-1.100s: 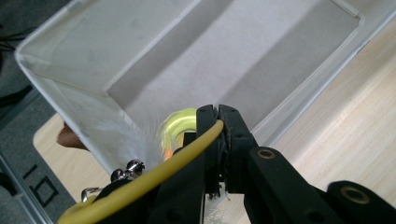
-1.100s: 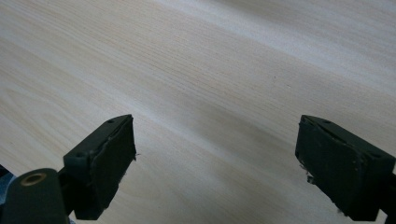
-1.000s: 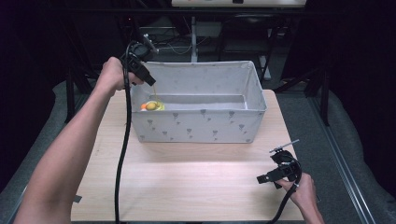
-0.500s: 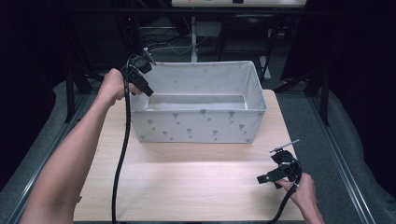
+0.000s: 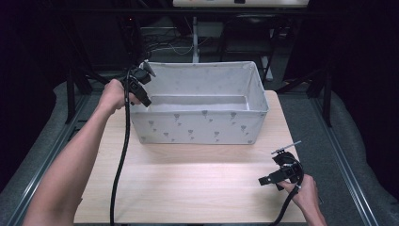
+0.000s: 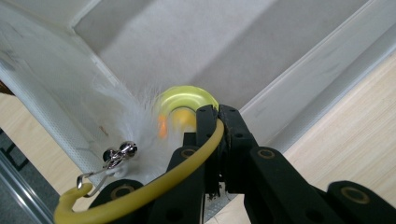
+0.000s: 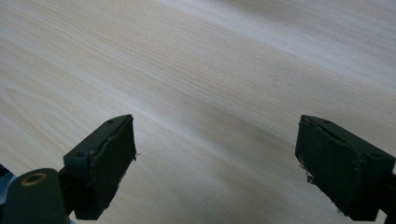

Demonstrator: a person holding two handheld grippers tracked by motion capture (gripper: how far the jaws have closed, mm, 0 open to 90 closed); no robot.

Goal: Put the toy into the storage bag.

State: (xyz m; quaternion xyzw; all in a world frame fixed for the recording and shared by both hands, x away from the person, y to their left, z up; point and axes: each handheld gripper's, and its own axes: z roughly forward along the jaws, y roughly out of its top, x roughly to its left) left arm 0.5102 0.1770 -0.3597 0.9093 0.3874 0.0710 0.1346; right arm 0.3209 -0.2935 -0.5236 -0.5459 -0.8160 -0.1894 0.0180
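Observation:
My left gripper (image 5: 144, 99) hangs over the near-left corner of the white fabric bin (image 5: 202, 128), jaws pointing down into it. In the left gripper view its jaws (image 6: 218, 113) are shut on a yellow cord (image 6: 154, 187). From the cord dangles a blurred toy: a yellow-green ring (image 6: 186, 99), white feathers (image 6: 125, 120) and a small metal clasp (image 6: 116, 156). The toy hangs inside the bin (image 6: 210, 42), close to its corner. My right gripper (image 5: 264, 181) rests low over the table's front right. It stands open (image 7: 215, 154) above bare wood, with nothing between the jaws.
The bin takes up the far half of the pale wooden table (image 5: 197, 188). A black cable (image 5: 123, 155) trails from the left gripper down along the forearm. Dark frame rails and cables (image 5: 193, 42) stand behind the table.
The left gripper has dropped from above the bin's far-left rim toward its near-left corner. The yellow-orange toy seen in the bin a second ago is hidden in the high view. The right gripper has stayed still.

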